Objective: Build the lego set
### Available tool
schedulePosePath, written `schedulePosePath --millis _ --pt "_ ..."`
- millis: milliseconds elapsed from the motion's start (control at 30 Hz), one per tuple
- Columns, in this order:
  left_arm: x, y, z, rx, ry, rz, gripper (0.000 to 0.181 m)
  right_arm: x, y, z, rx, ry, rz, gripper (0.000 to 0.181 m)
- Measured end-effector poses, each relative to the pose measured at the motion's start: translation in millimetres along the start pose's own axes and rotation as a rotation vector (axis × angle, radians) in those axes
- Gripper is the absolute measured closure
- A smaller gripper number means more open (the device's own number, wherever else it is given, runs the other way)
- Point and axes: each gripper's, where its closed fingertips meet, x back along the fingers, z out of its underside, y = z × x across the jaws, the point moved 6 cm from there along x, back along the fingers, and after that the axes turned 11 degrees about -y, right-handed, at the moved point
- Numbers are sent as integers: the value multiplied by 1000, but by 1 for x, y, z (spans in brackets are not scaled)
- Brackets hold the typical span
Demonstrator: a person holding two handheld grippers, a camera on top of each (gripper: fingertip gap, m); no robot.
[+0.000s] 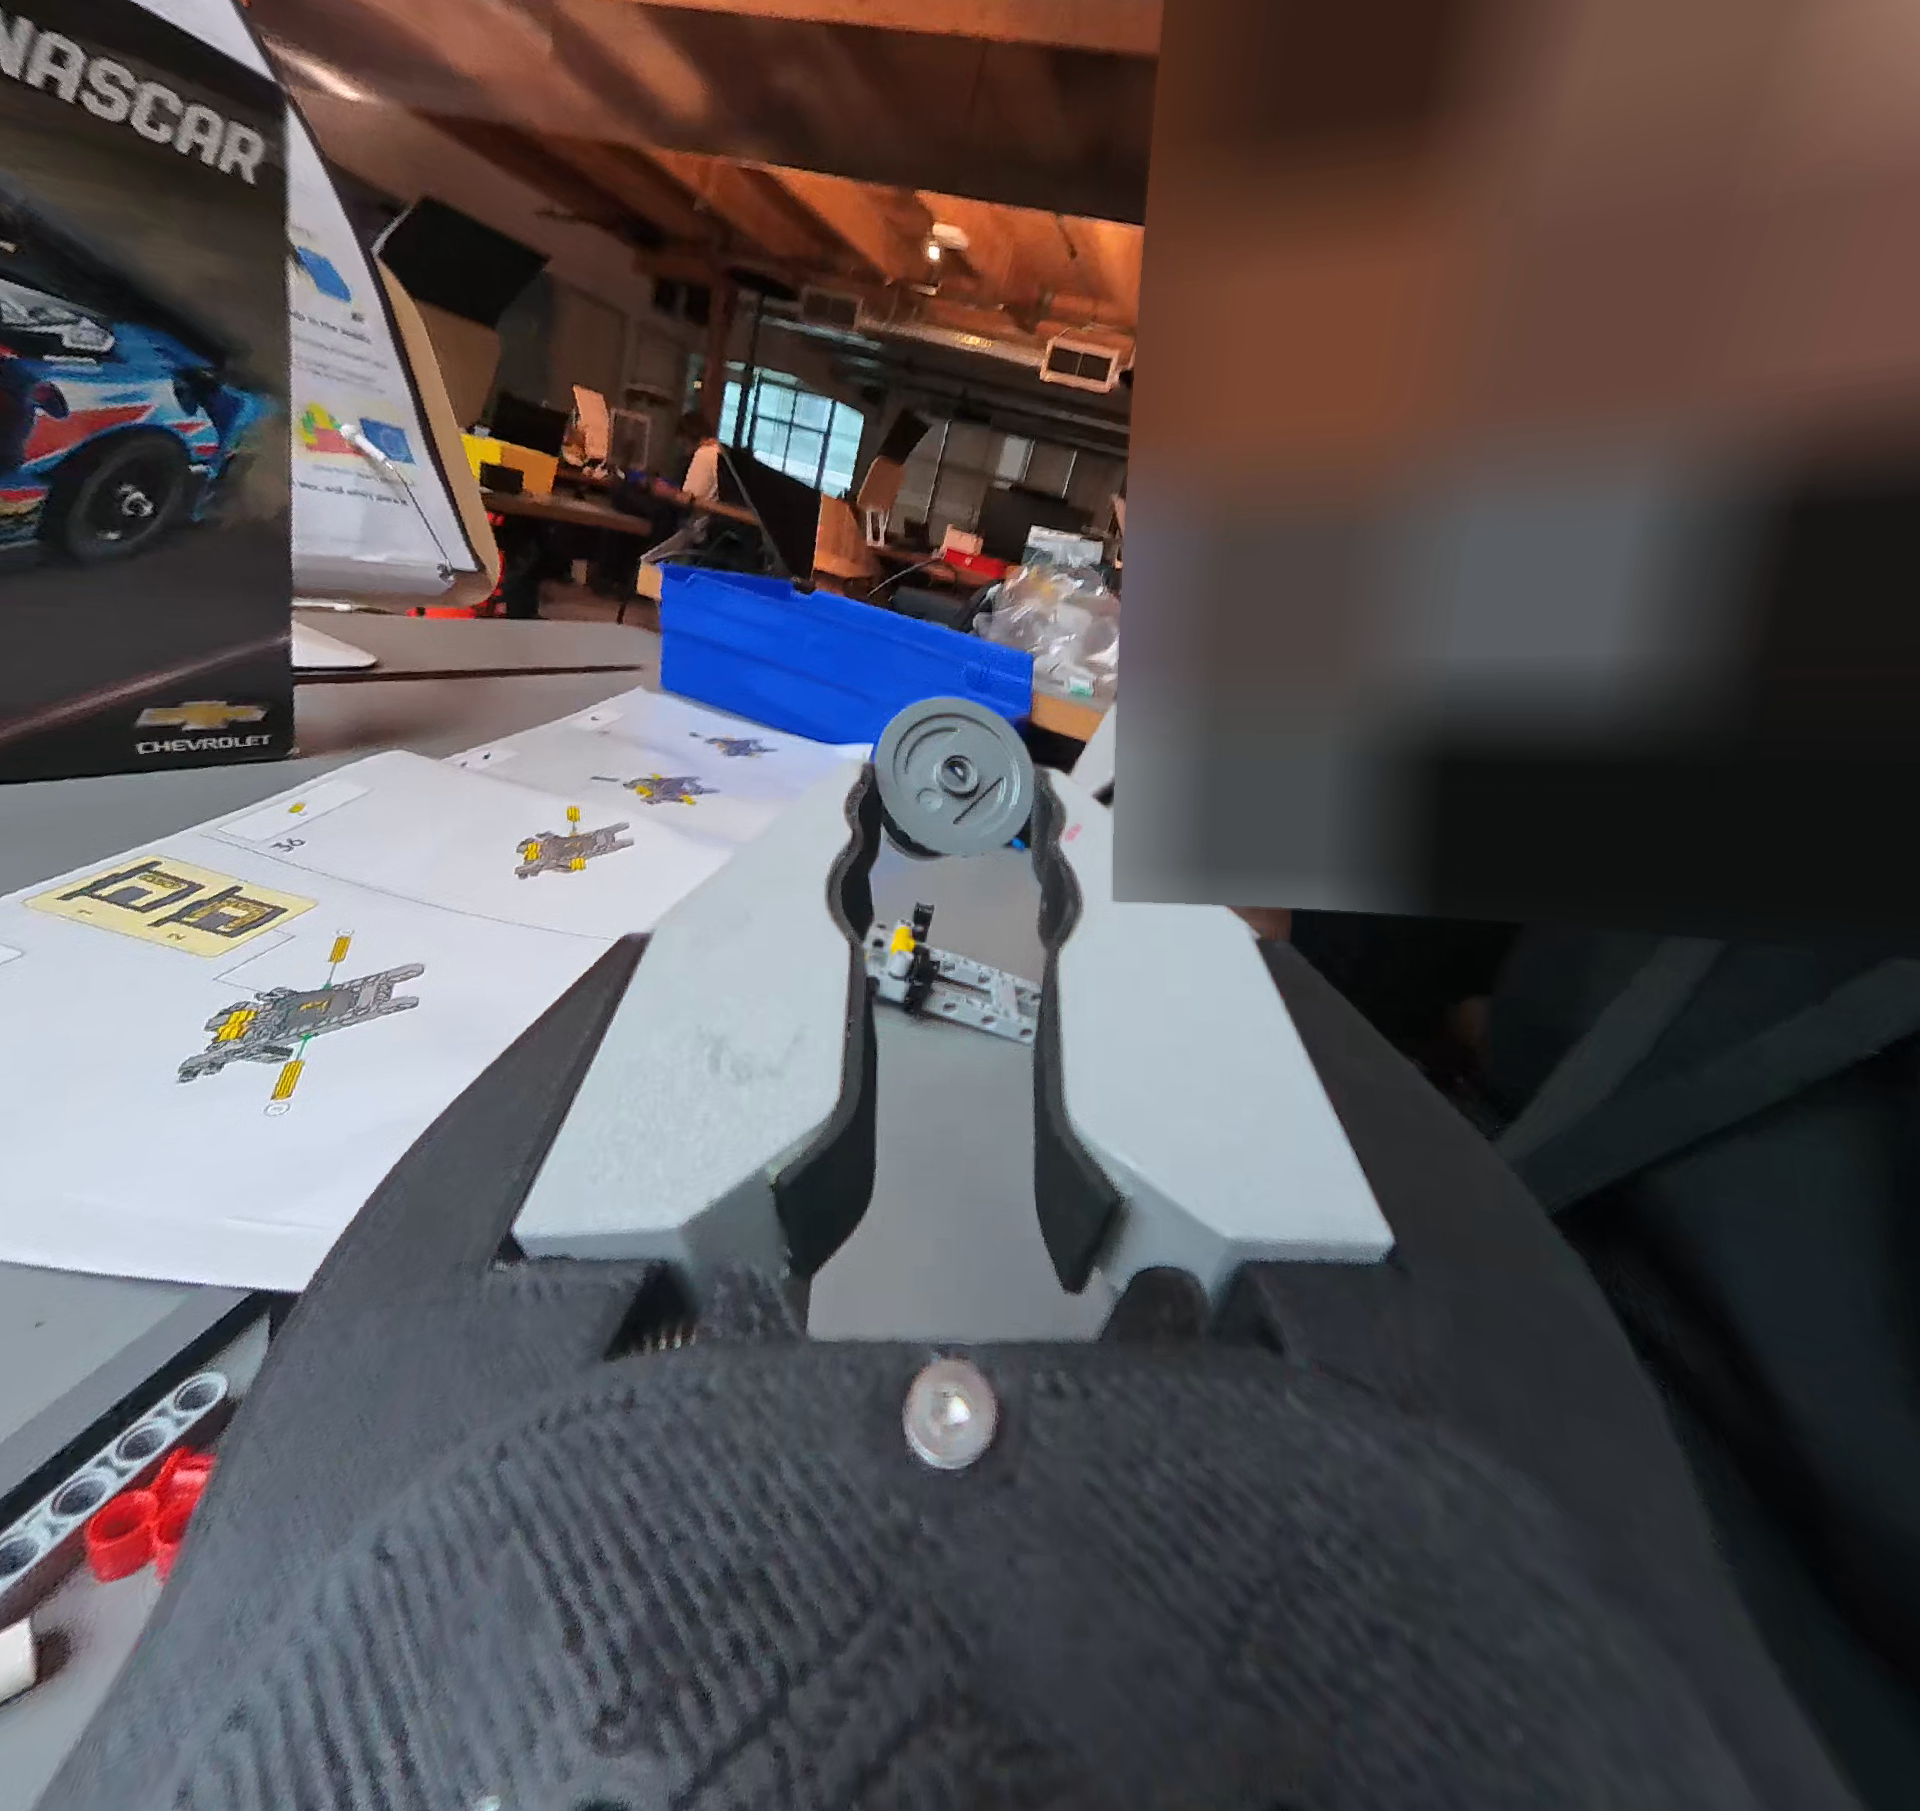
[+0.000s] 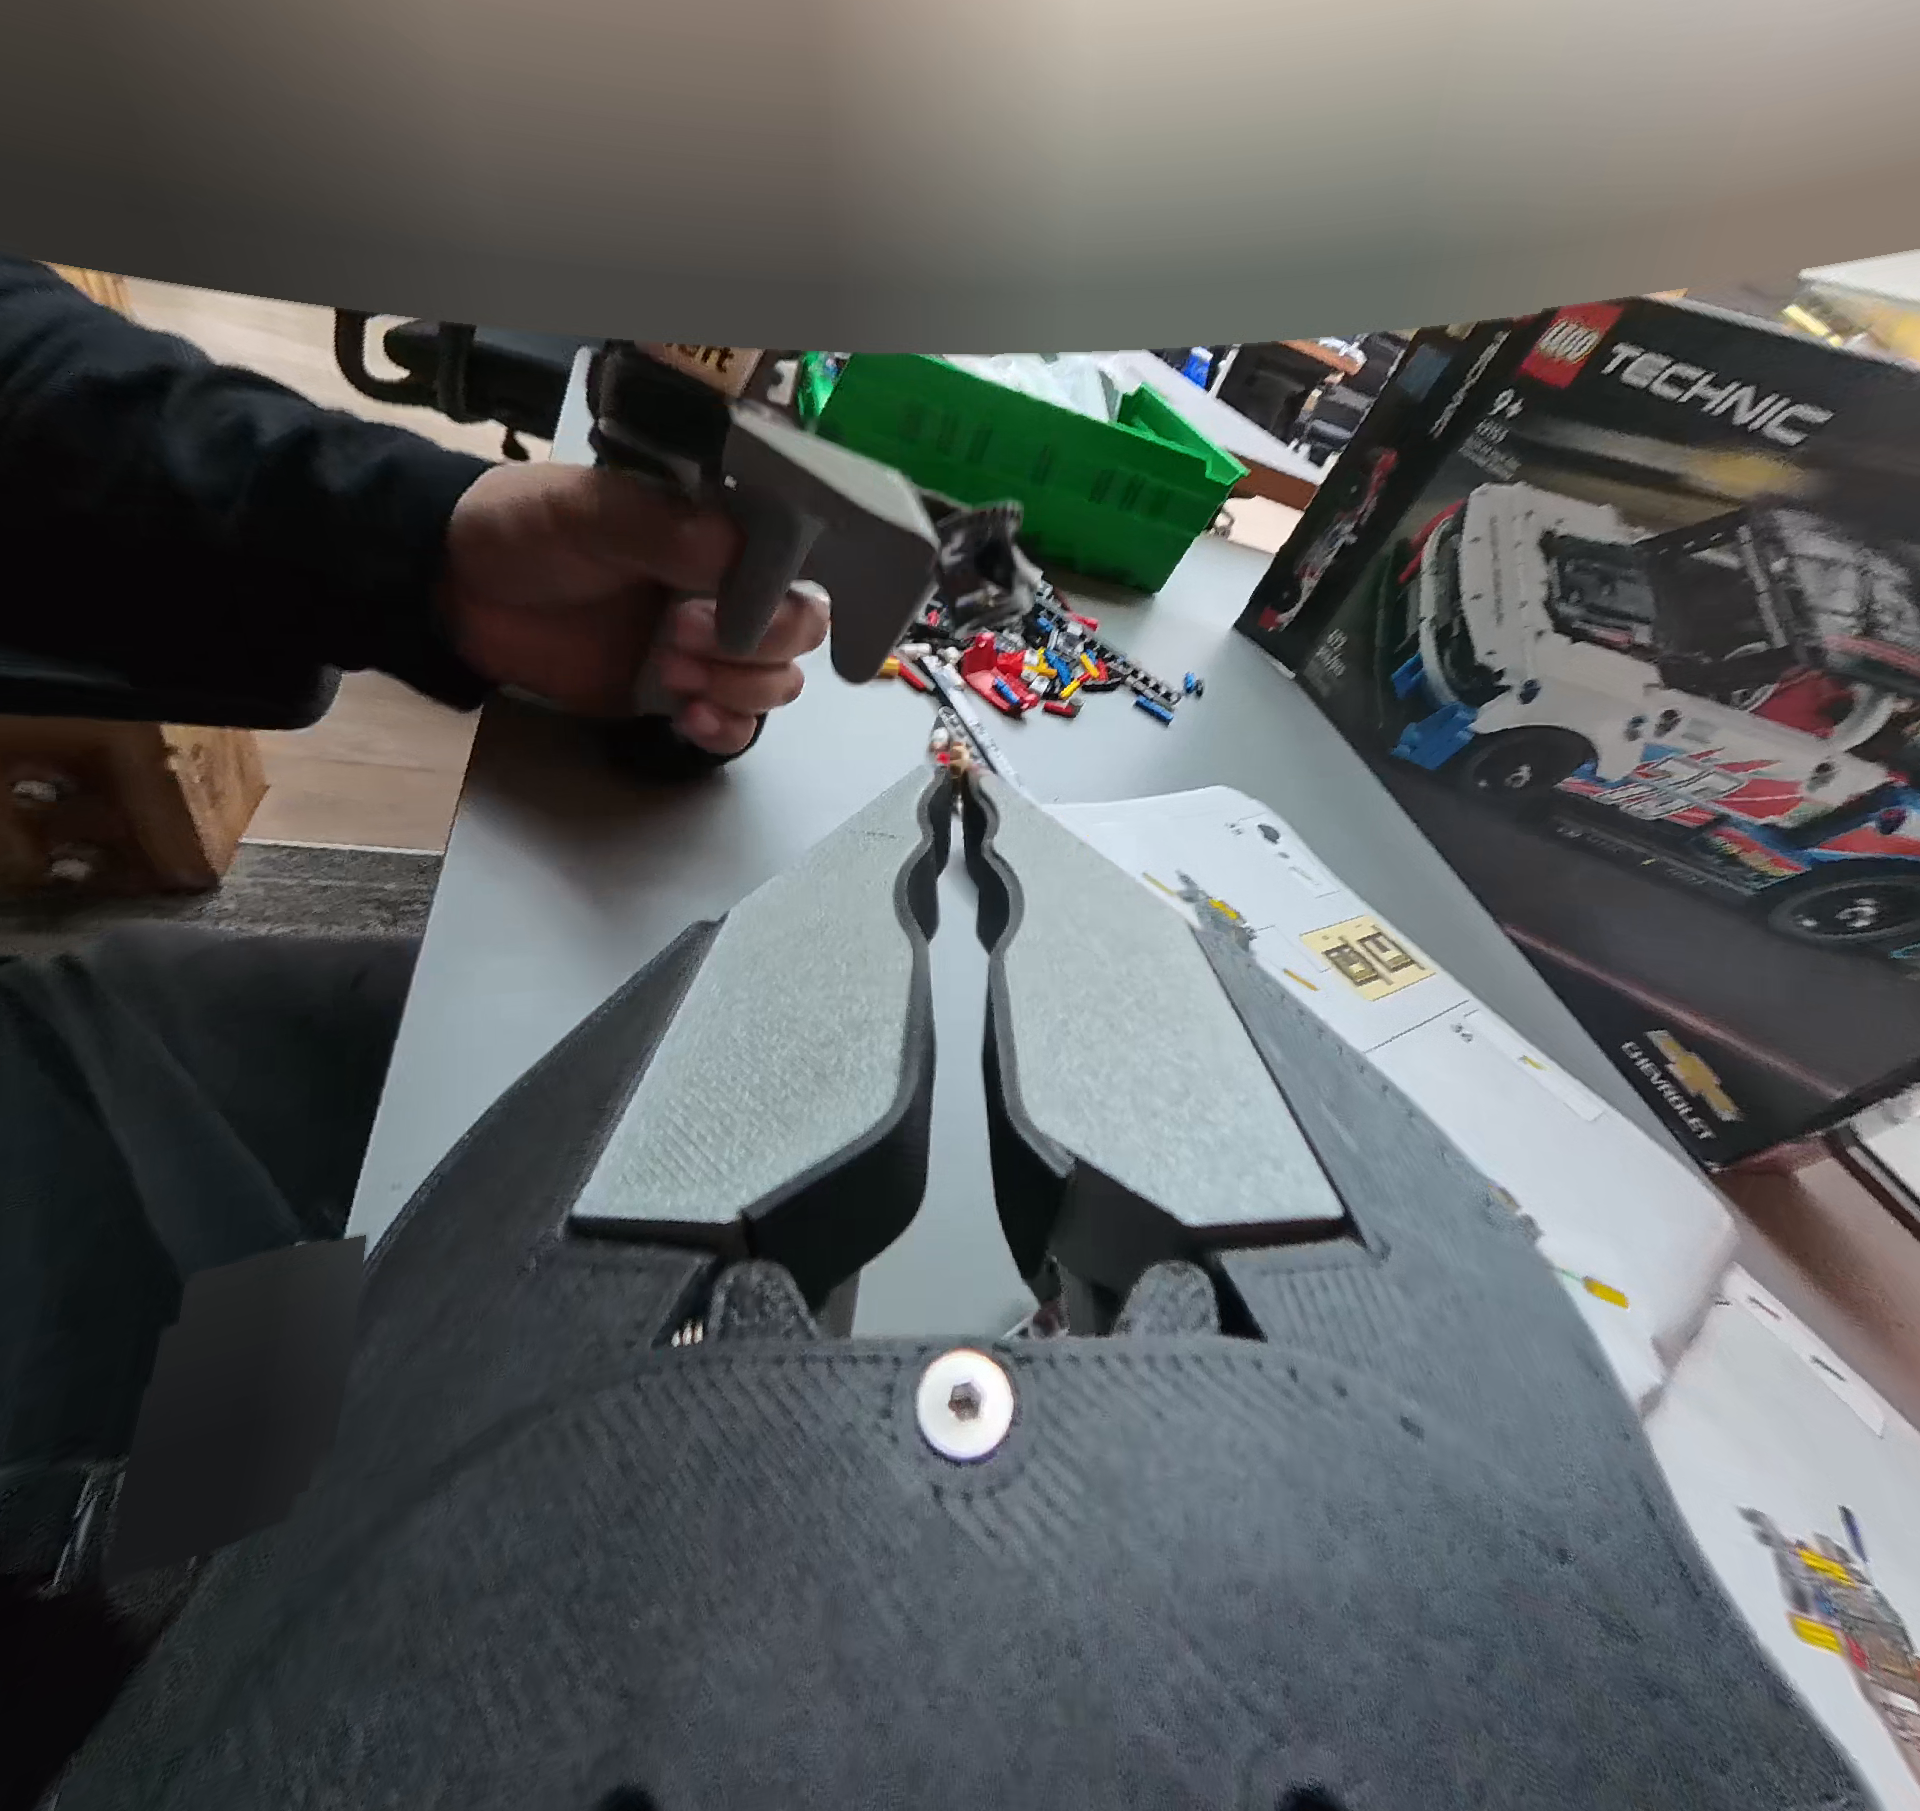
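Observation:
In the left wrist view, my left gripper (image 1: 952,805) is shut on a grey round wheel hub (image 1: 954,787) and holds it at the fingertips, above the table. Below it, seen between the fingers, a light grey lego frame (image 1: 961,982) with a yellow piece lies on the table. In the right wrist view, my right gripper (image 2: 956,774) is nearly closed, pinching a small tan piece (image 2: 954,753) at its tips. The left gripper (image 2: 971,556) also shows farther off there, held by a hand (image 2: 592,587), above a pile of loose pieces (image 2: 1039,665).
The open instruction booklet (image 1: 364,982) lies on the grey table, with the set's box (image 1: 135,411) standing behind it. A blue bin (image 1: 831,660) is at the back. A green bin (image 2: 1039,473) stands beyond the loose pieces. A grey beam with red pieces (image 1: 125,1512) lies nearby.

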Motion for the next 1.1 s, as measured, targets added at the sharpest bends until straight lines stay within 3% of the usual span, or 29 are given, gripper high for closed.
schedulePosePath --millis 500,1100 --pt "-10 -26 9 -127 13 178 155 -11 6 -21 187 -45 10 181" --pt "-15 -34 17 -203 73 204 155 -15 22 -21 409 -6 2 181"
